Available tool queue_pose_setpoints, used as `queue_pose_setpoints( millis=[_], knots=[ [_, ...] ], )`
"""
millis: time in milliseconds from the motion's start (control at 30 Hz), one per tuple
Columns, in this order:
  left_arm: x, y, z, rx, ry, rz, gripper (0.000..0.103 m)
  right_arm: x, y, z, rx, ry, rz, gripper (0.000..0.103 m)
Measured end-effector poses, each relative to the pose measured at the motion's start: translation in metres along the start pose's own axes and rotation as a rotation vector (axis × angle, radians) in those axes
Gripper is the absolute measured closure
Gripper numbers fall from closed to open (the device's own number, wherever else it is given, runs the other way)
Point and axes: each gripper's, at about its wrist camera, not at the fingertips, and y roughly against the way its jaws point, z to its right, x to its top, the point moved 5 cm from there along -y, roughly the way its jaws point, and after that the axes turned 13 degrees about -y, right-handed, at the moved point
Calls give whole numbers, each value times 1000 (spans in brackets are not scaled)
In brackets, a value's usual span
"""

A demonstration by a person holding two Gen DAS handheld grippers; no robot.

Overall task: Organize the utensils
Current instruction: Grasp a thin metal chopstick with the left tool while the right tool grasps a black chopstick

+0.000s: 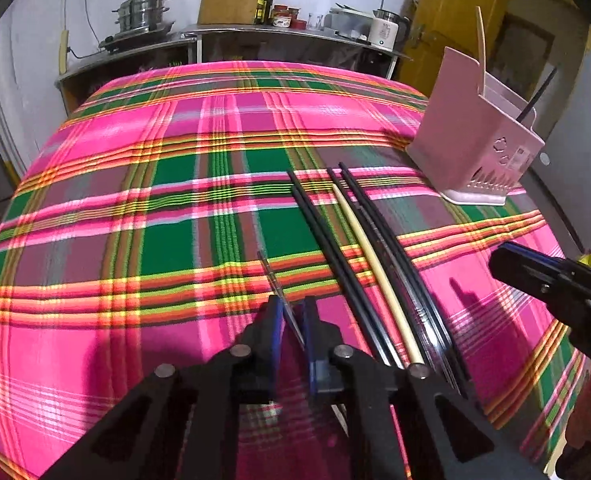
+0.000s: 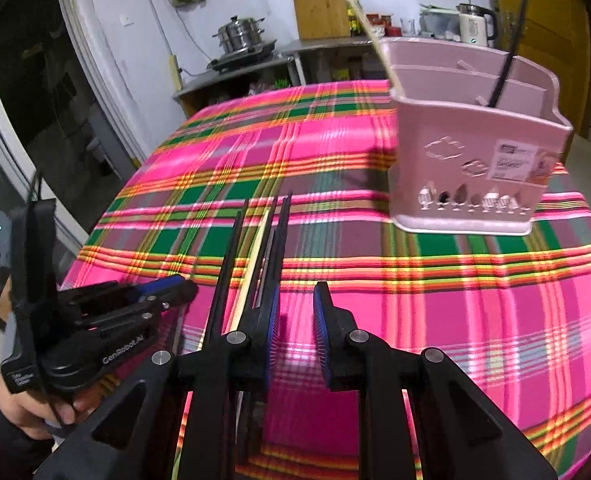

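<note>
Several black chopsticks [image 1: 327, 240] and one cream chopstick [image 1: 371, 256] lie side by side on the plaid tablecloth [image 1: 135, 184]. My left gripper [image 1: 293, 312] is shut on a thin metallic chopstick [image 1: 273, 276], just left of the row. A pink utensil holder [image 1: 475, 148] stands at the far right with a cream and a black chopstick upright in it. My right gripper [image 2: 295, 312] is open and empty, right of the chopstick row [image 2: 271, 236], short of the holder [image 2: 475, 152]. The left gripper also shows in the right wrist view [image 2: 175, 288].
The table falls away at its left and far edges. Behind it a metal counter [image 1: 279, 36] carries a steamer pot [image 1: 143, 12], cutting board, bottles and a kettle. A yellow door [image 1: 455, 8] stands at the back right.
</note>
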Motion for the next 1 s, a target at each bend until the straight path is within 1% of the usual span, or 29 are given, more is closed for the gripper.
queue_pose_setpoints(
  millis=[67, 200, 433, 633, 767, 900, 1000],
  knots=[
    [0, 0, -5, -14, 11, -1, 94, 0, -10, -4, -3, 12, -18, 85],
    [-2, 1, -14, -15, 20, -1, 95, 3, -28, -10, -4, 28, -43, 85],
    [-3, 1, -17, -35, 42, 9, 95, 3, -60, -13, -31, 50, -102, 85],
    [-5, 2, -20, -53, 68, 17, 95, 8, -61, -6, -38, 44, -97, 85],
    [-5, 2, -20, -53, 91, 16, 95, 7, -63, -9, -80, 78, -98, 86],
    [-2, 0, -17, -34, 68, 13, 95, 11, -70, -14, -110, 99, -102, 86],
    [2, -3, -16, -21, 47, 16, 95, 15, -74, -15, -117, 99, -100, 86]
  ],
)
